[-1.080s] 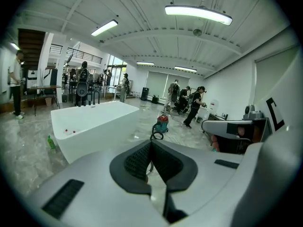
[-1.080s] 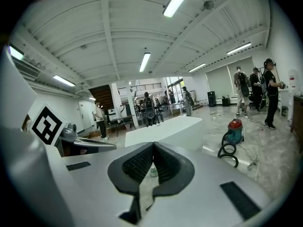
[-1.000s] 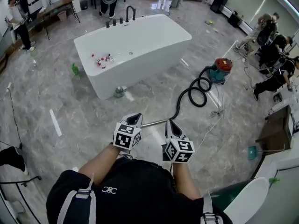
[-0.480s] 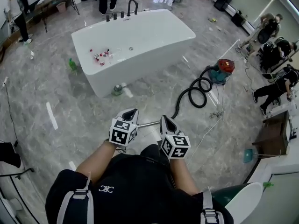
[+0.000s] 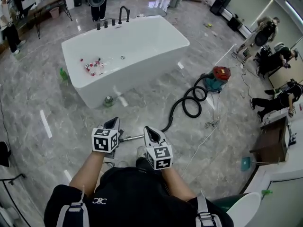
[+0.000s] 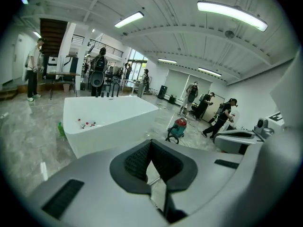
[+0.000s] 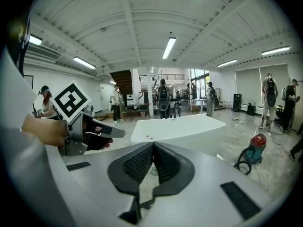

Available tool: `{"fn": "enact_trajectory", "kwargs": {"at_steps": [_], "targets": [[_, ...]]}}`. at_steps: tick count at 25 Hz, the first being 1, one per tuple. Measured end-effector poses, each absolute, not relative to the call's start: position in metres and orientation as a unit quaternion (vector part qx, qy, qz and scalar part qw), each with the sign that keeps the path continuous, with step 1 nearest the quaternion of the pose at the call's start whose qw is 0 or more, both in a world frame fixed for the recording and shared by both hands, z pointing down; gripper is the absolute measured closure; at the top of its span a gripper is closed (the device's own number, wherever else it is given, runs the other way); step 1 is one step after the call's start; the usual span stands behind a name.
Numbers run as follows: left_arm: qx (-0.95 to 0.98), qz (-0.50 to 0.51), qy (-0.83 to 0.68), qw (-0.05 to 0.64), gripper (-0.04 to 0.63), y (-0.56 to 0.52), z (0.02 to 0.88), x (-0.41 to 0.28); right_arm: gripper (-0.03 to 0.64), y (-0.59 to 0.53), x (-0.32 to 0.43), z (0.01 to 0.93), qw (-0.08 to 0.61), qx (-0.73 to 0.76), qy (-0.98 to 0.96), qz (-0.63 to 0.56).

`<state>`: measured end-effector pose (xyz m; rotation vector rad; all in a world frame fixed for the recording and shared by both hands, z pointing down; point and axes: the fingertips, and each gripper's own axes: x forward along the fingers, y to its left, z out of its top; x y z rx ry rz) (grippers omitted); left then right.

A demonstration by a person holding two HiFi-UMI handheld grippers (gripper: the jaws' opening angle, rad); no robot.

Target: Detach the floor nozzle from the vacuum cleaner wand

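**A:** Where's the wand (image 5: 134,137) relative to the claws?

**B:** It's down on the floor (image 5: 57,103), and from the head view it runs between them. The left claw (image 5: 114,122) and right claw (image 5: 148,129) are both pressed together, pinching nothing and not touching it. Can't make out the floor nozzle.

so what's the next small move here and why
Probably open the right tool and lower it onto the metal wand. Both it and the left tool are shut and empty, hovering just over the wand, so nothing is gripped yet and a shut tool can't take hold.
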<state>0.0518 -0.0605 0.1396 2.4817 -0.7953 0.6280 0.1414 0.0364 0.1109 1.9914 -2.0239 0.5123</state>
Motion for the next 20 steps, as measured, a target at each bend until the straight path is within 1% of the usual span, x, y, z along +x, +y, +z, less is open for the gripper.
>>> {"fn": "enact_trajectory", "kwargs": {"at_steps": [5,9,15,20], "targets": [[0.888,0.239,-0.317,0.233,0.594,-0.076,0.158,0.076,0.609,0.014,0.182,0.127,0.152,0.662,-0.711,0.179],[0.862,0.258,-0.340,0.274,0.594,-0.077,0.190,0.084,0.609,0.005,0.200,0.158,0.185,0.634,-0.726,0.192],[0.842,0.268,-0.360,0.300,0.594,-0.085,0.249,0.110,0.609,-0.012,0.223,0.245,0.241,0.568,-0.755,0.224],[0.819,0.278,-0.373,0.336,0.594,-0.093,0.311,0.105,0.609,-0.043,0.212,0.328,0.288,0.507,-0.780,0.227]]}}
